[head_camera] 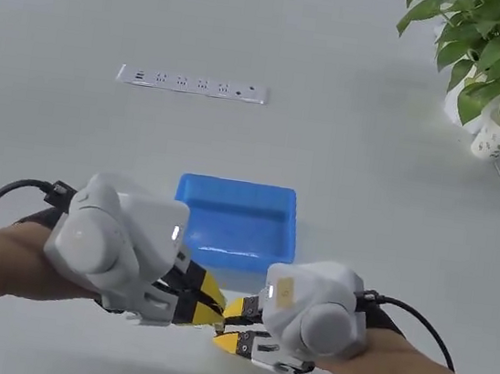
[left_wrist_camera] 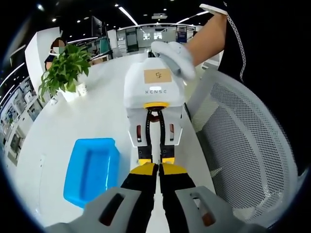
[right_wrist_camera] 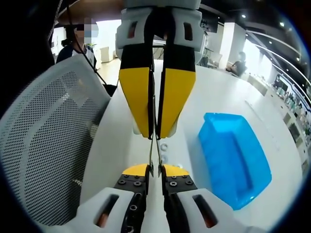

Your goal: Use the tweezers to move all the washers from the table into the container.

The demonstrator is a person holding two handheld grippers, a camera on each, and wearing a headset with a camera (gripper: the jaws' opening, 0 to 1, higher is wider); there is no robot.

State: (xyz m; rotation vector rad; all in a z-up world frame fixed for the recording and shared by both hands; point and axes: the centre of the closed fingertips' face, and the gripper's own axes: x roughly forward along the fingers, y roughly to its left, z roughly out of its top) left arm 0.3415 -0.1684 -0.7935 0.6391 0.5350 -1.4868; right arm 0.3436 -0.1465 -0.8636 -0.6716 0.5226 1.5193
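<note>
- The left gripper point(right_wrist_camera: 156, 135) had its yellow fingers point(right_wrist_camera: 136, 97) pressed nearly together on the thin metal tweezers point(right_wrist_camera: 152, 150), which ran down between them in the right gripper view.
- The right gripper point(right_wrist_camera: 155, 171) faced it tip to tip. Its fingers stood close on either side of the tweezers' near end, a narrow gap between them; I could not tell whether they pressed the metal.
- In the head view the 2 grippers met low in the middle, the left one coming in from 9 o'clock and the right one from 3 o'clock.
- In the right gripper view, 2 small washers point(right_wrist_camera: 164, 146) lay on the white surface point(head_camera: 348, 145), just past the tweezers at about 1 o'clock from that gripper's fingertips.
- The blue container point(head_camera: 236, 222) sat at 12 o'clock from the meeting fingers in the head view, near them but apart. What lay inside could not be made out.
- A white mesh chair point(right_wrist_camera: 48, 145) stood at 9 o'clock in the right gripper view.
- In the head view, a white power strip point(head_camera: 192, 84) lay farther out at 11 o'clock. A potted plant point(head_camera: 490, 43) and a paper cup point(head_camera: 498, 137) stood at 2 o'clock.
</note>
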